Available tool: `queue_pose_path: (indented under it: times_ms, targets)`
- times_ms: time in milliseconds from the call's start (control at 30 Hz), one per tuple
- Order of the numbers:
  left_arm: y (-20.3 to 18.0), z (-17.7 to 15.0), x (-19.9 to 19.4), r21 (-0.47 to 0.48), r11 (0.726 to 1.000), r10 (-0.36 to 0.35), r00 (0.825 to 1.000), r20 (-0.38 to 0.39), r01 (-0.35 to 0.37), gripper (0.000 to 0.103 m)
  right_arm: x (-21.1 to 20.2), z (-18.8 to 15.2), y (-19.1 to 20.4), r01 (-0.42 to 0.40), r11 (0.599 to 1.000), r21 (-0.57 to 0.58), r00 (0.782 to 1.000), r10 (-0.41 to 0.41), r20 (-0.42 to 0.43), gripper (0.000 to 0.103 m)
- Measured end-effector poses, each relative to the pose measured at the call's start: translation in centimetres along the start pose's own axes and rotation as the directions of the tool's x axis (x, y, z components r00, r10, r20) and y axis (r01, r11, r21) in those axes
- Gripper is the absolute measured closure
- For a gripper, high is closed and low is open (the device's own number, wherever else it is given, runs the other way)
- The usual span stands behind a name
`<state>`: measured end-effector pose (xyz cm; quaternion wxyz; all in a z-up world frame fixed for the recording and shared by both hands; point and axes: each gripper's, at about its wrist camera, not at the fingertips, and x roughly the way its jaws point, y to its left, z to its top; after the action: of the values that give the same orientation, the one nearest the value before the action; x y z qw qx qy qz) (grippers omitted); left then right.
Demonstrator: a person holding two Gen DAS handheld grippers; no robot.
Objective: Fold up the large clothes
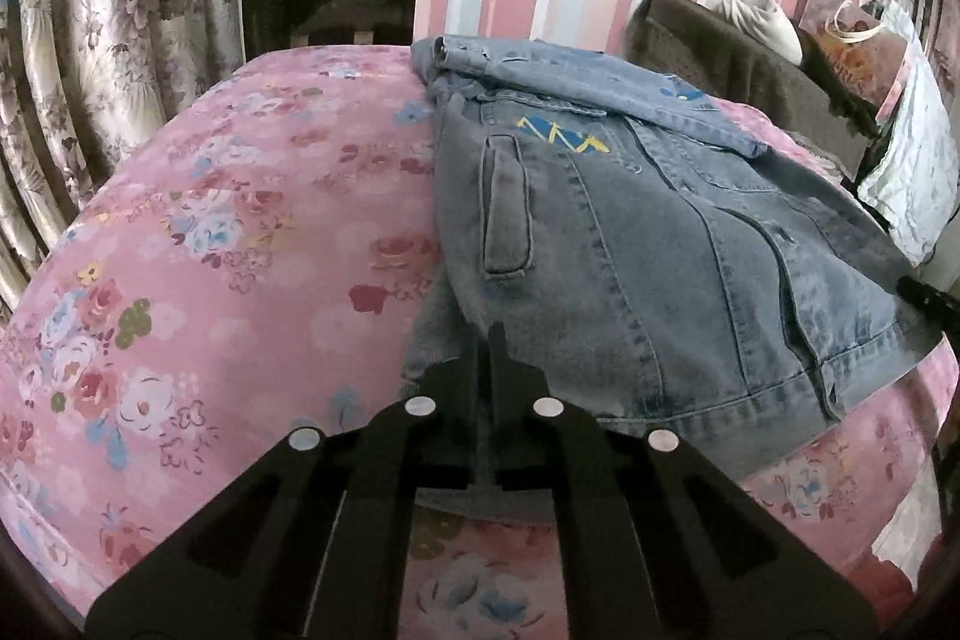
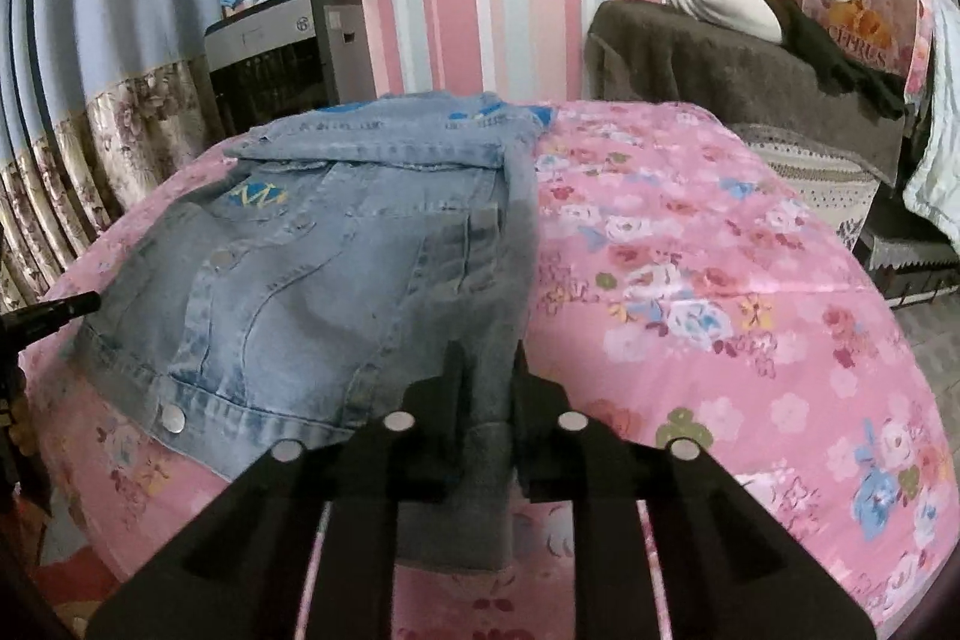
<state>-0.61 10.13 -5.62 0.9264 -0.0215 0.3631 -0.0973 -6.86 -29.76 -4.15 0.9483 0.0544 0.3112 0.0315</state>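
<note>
I have the faded blue denim jacket (image 1: 630, 244) lying across the pink floral bedspread (image 1: 210, 250), already narrowed: a sleeve is folded across its far end, so what is left looks like a lengthwise bundle. I hold it by its near hem from both sides, I judge so that I can carry that hem up and over toward the far end without the layers sliding apart.

My left gripper (image 1: 487, 340) has its fingers drawn almost together, pinching what looks like the near left corner of the hem, where a paler fold shows underneath. My right gripper (image 2: 486, 364) stands a little wider, its fingers clamped on a thick strip of denim at the right edge, which runs between them and hangs down toward the camera.

The metal snap button (image 2: 174, 419) on the hem faces up, so the front panel is on top.
</note>
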Motion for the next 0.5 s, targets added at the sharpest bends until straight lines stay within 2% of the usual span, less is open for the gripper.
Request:
queue_pose_path:
  times_ms: [67, 133, 233, 400, 500]
  targets:
    - [-0.3, -0.1, 0.0, 0.006, 1.0, -0.019, 1.0, -0.005, 0.019, 0.088, 0.3, -0.3, -0.2, 0.005, 1.0, 0.002, 1.0, -0.005, -0.018, 0.065]
    - [-0.7, -0.3, -0.1, 0.012, 0.999, -0.042, 0.999, -0.01, 0.042, 0.062, 0.5, -0.9, -0.3, 0.001, 1.0, 0.006, 0.999, 0.0, -0.035, 0.063]
    - [-1.8, -0.8, -0.2, 0.034, 0.998, -0.05, 0.999, -0.013, 0.051, 0.042, 0.8, -1.7, -0.7, -0.012, 1.0, 0.026, 0.998, 0.014, -0.064, 0.061]
    - [-2.8, -1.5, 0.5, 0.093, 0.995, -0.022, 0.999, -0.038, 0.025, 0.041, 1.3, -2.4, -0.8, -0.027, 0.999, 0.045, 0.994, 0.031, -0.101, 0.059]
    - [-1.5, -1.3, 0.0, 0.038, 0.998, -0.05, 0.998, -0.032, 0.051, 0.05, 1.3, -2.6, -0.8, -0.025, 0.999, 0.047, 0.994, 0.029, -0.101, 0.055]
